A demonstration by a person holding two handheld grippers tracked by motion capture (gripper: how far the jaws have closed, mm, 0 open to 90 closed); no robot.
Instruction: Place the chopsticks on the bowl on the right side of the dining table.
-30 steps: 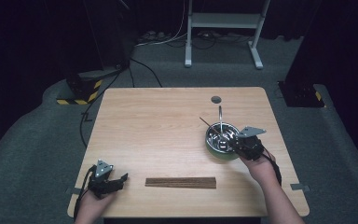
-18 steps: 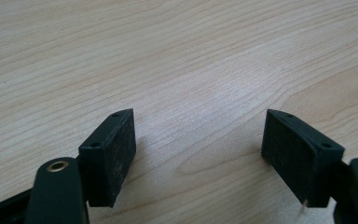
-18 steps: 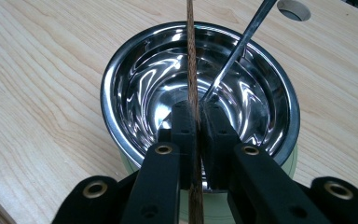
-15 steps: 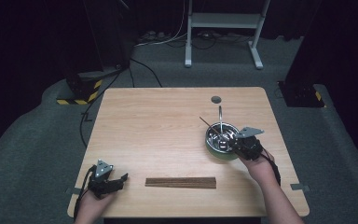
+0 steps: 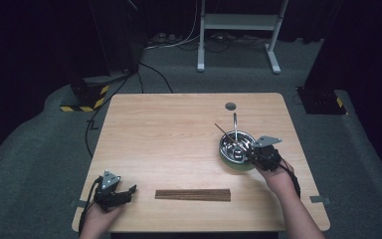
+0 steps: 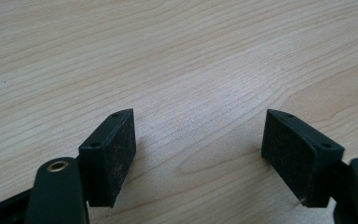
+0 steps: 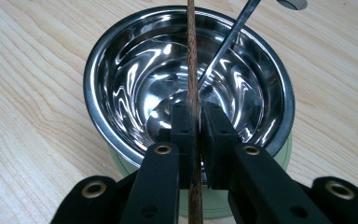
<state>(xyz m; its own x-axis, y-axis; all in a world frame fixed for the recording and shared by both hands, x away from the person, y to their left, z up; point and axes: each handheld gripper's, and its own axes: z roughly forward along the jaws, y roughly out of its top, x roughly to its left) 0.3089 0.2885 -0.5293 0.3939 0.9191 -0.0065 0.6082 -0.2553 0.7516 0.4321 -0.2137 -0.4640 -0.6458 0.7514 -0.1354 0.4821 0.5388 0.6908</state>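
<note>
Nothing has moved; a wooden chopstick (image 7: 192, 56) stays clamped in the right tool (image 7: 196, 122) over the steel bowl (image 7: 121, 51).
Lifting clear of the bowl seems next; the left tool (image 6: 198, 154) is held wide open, empty, on the tabletop (image 5: 169, 129).

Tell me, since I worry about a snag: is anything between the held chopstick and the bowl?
Nothing blocks it. The right gripper is clamped on the chopstick right over the bowl. A metal utensil already leans inside, beside the stick.

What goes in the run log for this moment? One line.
right gripper: shut on chopstick over steel bowl | left gripper: open, empty, on table | metal utensil: in bowl
</note>
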